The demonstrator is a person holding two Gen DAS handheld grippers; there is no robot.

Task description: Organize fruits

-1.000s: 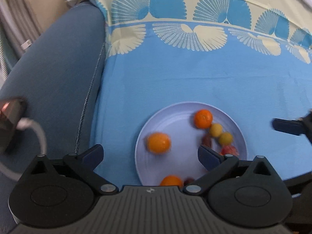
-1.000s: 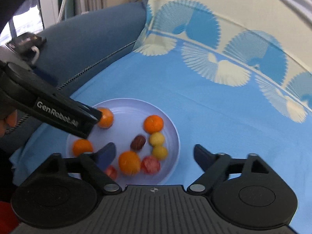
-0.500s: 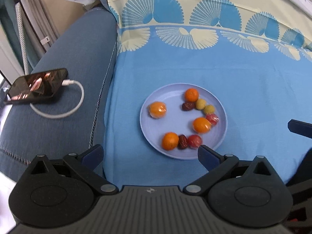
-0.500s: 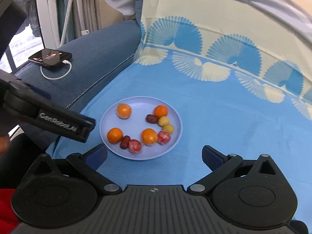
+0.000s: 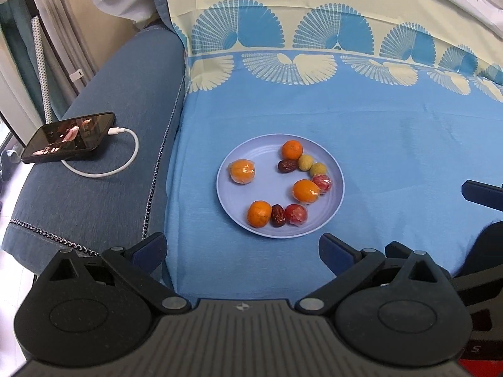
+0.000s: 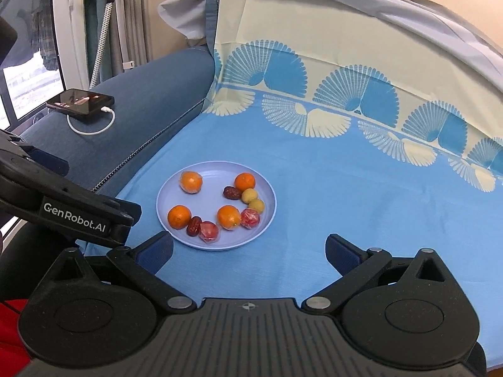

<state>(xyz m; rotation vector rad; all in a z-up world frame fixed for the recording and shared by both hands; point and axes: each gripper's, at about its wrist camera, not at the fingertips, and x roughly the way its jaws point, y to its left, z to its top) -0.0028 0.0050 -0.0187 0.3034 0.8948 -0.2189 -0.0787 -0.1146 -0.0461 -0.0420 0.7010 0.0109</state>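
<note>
A light blue plate (image 5: 333, 201) lies on the blue cloth and also shows in the right wrist view (image 6: 270, 216). On it lie several oranges (image 5: 242, 172), two dark dates (image 5: 286, 166), two yellow-green fruits (image 5: 305, 161) and two wrapped red fruits (image 5: 296, 214). My left gripper (image 5: 242, 249) is open and empty, held back from the plate's near edge. My right gripper (image 6: 250, 249) is open and empty, near the plate's front right. The left gripper's body (image 6: 75, 216) shows at the left of the right wrist view.
A phone (image 5: 69, 136) with a white charging cable (image 5: 125, 157) lies on the dark blue sofa arm (image 5: 103, 188) left of the plate. The patterned blue and cream cloth (image 5: 393, 132) covers the seat and backrest. A window and curtains (image 6: 103, 31) stand at far left.
Both grippers have pulled back and up from the plate, so it looks smaller and farther. An orange that lay blurred on the plate's left now rests still. Both jaws stay open.
</note>
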